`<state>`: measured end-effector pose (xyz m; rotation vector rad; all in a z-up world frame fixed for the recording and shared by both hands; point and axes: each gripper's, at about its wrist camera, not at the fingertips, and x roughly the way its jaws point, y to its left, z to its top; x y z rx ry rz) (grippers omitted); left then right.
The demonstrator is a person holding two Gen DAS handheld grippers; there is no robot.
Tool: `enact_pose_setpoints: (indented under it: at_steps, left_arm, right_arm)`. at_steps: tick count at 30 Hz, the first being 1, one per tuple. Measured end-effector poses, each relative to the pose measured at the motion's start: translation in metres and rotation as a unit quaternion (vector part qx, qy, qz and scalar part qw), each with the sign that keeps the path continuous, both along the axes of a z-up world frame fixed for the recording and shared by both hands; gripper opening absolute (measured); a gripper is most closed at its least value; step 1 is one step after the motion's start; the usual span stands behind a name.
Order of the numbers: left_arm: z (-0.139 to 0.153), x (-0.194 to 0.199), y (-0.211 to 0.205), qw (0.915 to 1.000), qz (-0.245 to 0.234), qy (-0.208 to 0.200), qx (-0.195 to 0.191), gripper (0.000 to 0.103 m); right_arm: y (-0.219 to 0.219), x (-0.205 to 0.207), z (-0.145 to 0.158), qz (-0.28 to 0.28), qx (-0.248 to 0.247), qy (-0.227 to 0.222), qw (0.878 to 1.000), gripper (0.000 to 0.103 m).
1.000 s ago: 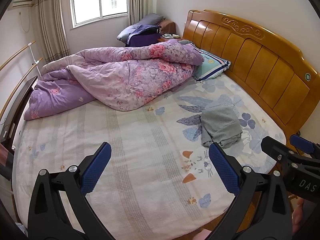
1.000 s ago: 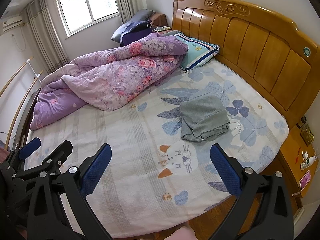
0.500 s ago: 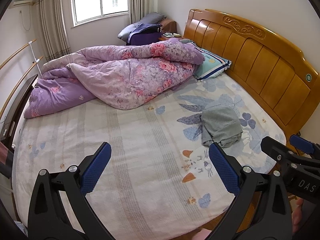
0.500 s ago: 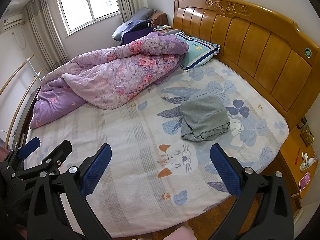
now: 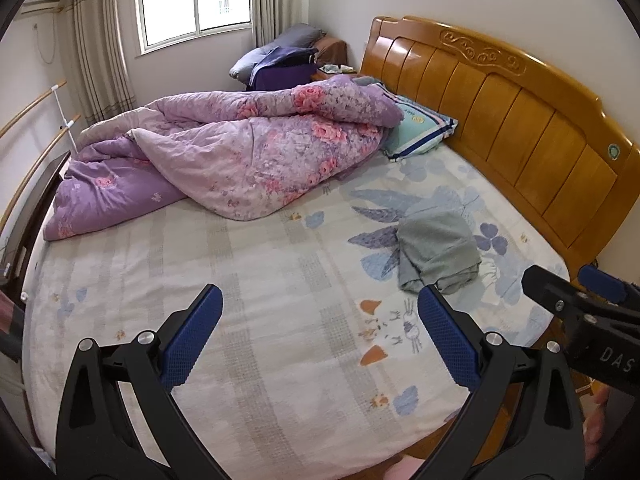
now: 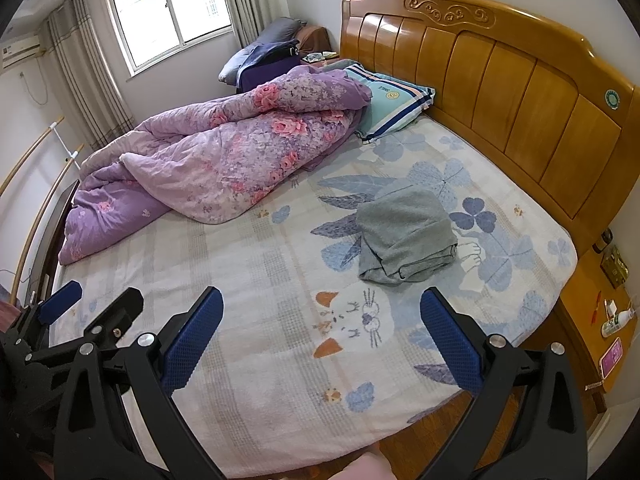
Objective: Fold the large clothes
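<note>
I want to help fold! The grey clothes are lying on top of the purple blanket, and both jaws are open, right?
Not quite. The grey clothes lie on the bedsheet, apart from the purple blanket, as the right wrist view shows. Both jaws are indeed open.

- Grey garment (image 6: 404,234): soft matt knit cloth, creased at the folds.
- Bed sheet (image 6: 260,280): matt woven cotton, faintly textured print.
- Headboard (image 6: 500,80): glossy varnished wood.
- Quilt (image 5: 256,160): puffy, rumpled floral cloth.
- Gripper pads (image 5: 192,336): blue, rough-dimpled rubber on matt black plastic arms.

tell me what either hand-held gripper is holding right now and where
Nothing: the left hand-held gripper and right hand-held gripper are open above the bed; the grey garment lies untouched.
</note>
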<state>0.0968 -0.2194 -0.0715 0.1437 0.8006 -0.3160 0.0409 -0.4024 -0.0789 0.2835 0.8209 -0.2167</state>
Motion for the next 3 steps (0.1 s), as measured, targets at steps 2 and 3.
enact_pose_setpoints:
  at_steps: [2,3]
  left_arm:
    - [-0.0006,0.0001,-0.0017,1.0,-0.001,0.001,-0.003,0.098]
    - [-0.0016,0.0004,-0.002,1.0,0.0,0.001,-0.003,0.098]
  right_arm:
    - [-0.0012,0.0,-0.0001,-0.001,0.002,0.0,1.0,0.095]
    - [0.0,0.0011,-0.0001,-0.001,0.001,0.001,1.0,0.095]
